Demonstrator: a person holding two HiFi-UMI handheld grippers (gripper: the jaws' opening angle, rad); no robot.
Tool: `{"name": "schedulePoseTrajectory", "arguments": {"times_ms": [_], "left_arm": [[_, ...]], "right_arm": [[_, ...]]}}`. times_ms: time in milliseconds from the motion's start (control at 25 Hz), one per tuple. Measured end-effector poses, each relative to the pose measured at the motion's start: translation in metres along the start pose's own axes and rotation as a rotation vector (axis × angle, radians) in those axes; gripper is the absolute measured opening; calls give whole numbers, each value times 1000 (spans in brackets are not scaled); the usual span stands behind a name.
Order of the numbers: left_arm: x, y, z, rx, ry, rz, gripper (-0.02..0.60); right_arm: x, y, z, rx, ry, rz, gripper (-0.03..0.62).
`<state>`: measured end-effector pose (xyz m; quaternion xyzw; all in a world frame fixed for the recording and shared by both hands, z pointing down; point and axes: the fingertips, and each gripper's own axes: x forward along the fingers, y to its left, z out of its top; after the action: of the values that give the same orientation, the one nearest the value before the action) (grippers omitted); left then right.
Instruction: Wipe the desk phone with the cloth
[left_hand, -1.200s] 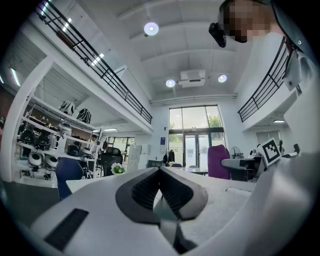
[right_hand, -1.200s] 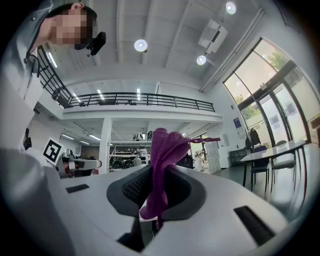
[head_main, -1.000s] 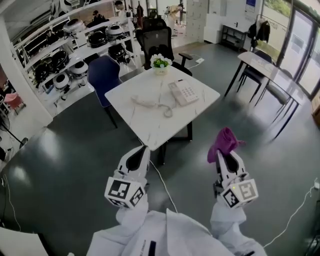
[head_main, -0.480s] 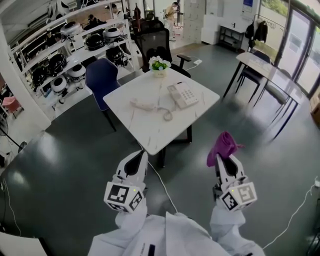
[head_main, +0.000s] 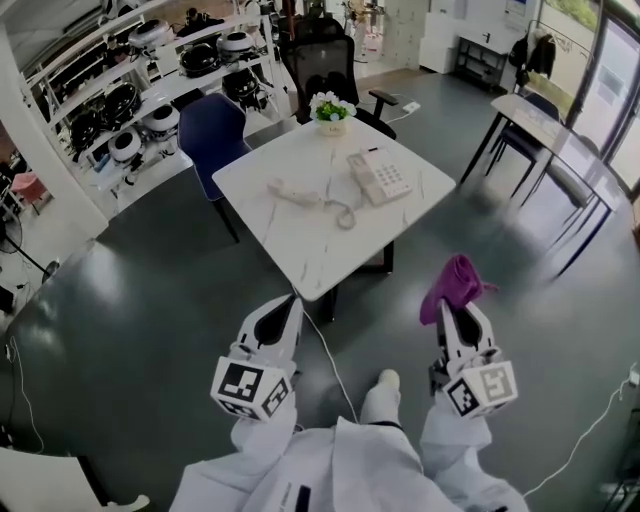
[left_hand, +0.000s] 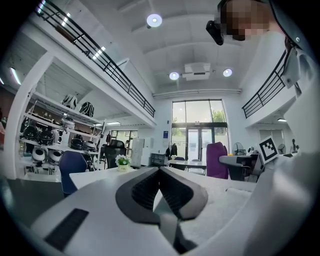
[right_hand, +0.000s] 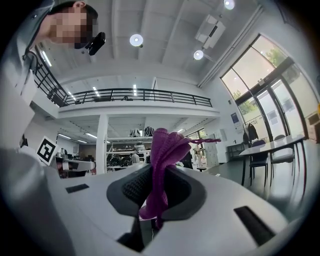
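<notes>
our right gripper (head_main: 455, 312) is clamped on the purple cloth (head_main: 455, 282); our left gripper (head_main: 280, 312) is closed on nothing. the desk phone (head_main: 380, 177) sits well ahead on the surface (head_main: 300, 250), with its handset (head_main: 290, 192) lying beside it. when we wipe, we may snag the loose cord (head_main: 343, 215) or push the unheld phone along.

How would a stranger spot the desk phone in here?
Find the white square table on the grey floor. Toward its right corner lies the white desk phone, a flat box with a keypad, unlike the flower pot beyond it and the slim handset lying to its left.
</notes>
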<state>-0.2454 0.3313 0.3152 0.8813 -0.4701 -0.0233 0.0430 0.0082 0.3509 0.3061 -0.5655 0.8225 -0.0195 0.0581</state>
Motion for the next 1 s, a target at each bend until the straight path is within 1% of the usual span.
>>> {"name": "schedulePoseTrajectory", "arguments": {"times_ms": [200, 360, 600, 1000], "left_arm": [[37, 8, -1, -7, -2, 26, -3], [77, 3, 3, -12, 2, 29, -3], [139, -1, 9, -25, -1, 62, -3], [228, -12, 5, -44, 12, 106, -3]], "right_arm": [[30, -30, 0, 6, 6, 15, 40], [58, -60, 7, 1, 15, 38, 41], [96, -109, 13, -12, 32, 76, 41], [144, -190, 13, -2, 63, 100, 41]]}}
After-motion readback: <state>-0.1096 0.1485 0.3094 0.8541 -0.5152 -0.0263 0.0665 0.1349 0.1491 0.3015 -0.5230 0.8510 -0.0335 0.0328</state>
